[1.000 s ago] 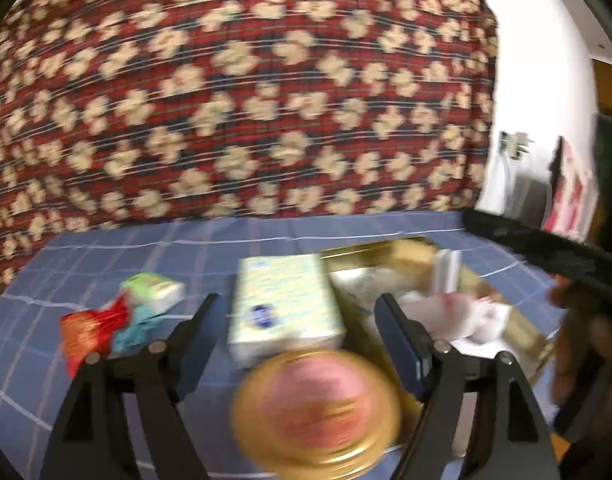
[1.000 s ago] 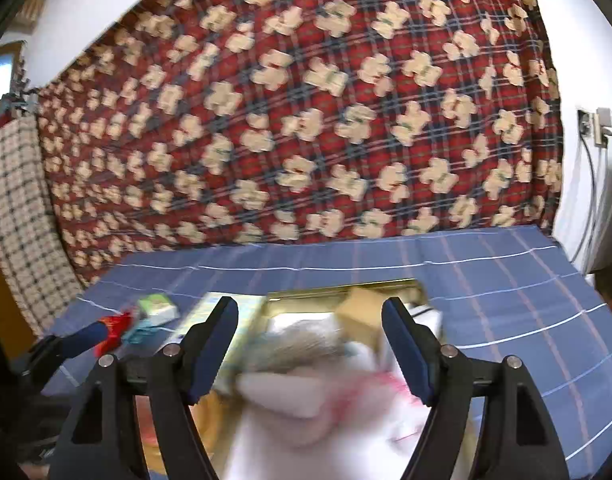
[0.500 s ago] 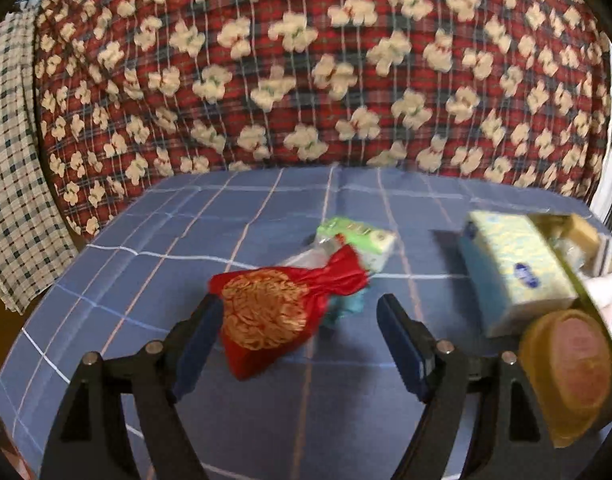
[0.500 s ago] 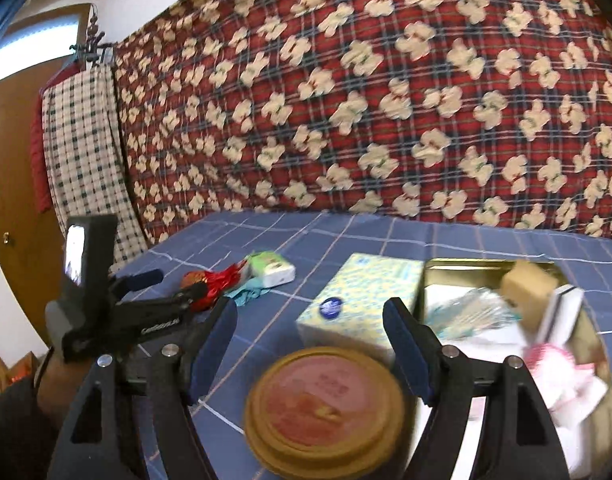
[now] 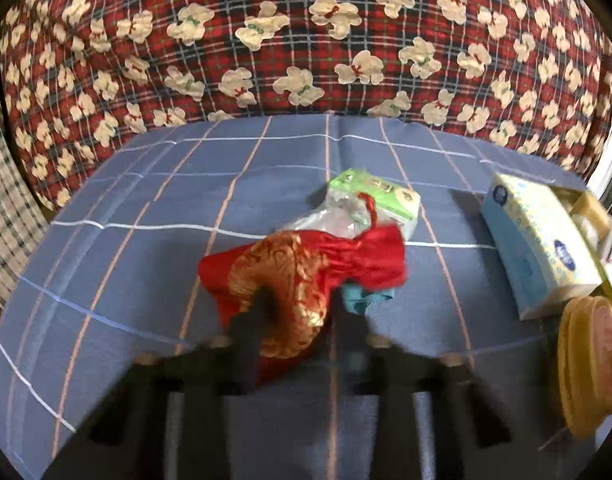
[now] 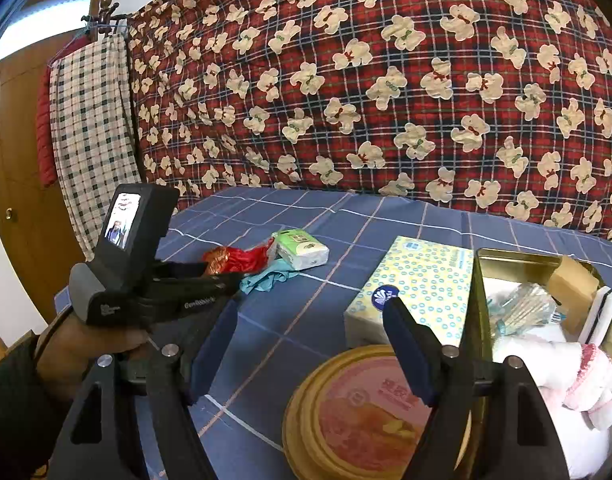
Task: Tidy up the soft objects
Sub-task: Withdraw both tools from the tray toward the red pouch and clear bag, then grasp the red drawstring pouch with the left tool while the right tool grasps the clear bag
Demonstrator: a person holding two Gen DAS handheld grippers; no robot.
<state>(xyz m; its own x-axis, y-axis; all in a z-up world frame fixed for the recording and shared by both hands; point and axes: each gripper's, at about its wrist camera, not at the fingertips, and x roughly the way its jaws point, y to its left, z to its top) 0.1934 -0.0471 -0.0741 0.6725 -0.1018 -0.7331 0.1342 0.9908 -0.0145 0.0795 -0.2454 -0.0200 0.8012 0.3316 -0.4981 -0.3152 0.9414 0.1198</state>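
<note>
While our left gripper (image 5: 298, 300) closes its fingers on the red and gold pouch (image 5: 302, 276), the cloth already bunched between the two dark tips, we hold the right gripper (image 6: 310, 348) with fingers spread wide and nothing between them. The pouch lies on the blue checked bedspread (image 5: 146, 208), touching a clear plastic bag (image 5: 338, 216) and a green tissue pack (image 5: 378, 196) behind it, with a teal cloth (image 5: 366, 298) tucked just beside its right edge. From the right wrist view, the hand (image 6: 82, 344) carrying the left gripper reaches in from the left toward that small heap. Nearer the right gripper sit a dotted tissue box (image 6: 422, 284) and a round gold tin lid (image 6: 370, 412), the box pressed against the wall of an open gold tin (image 6: 480, 304) filled with white and pink soft items. A red plaid blanket with cream bears (image 6: 386, 80) hangs behind the bed.
</note>
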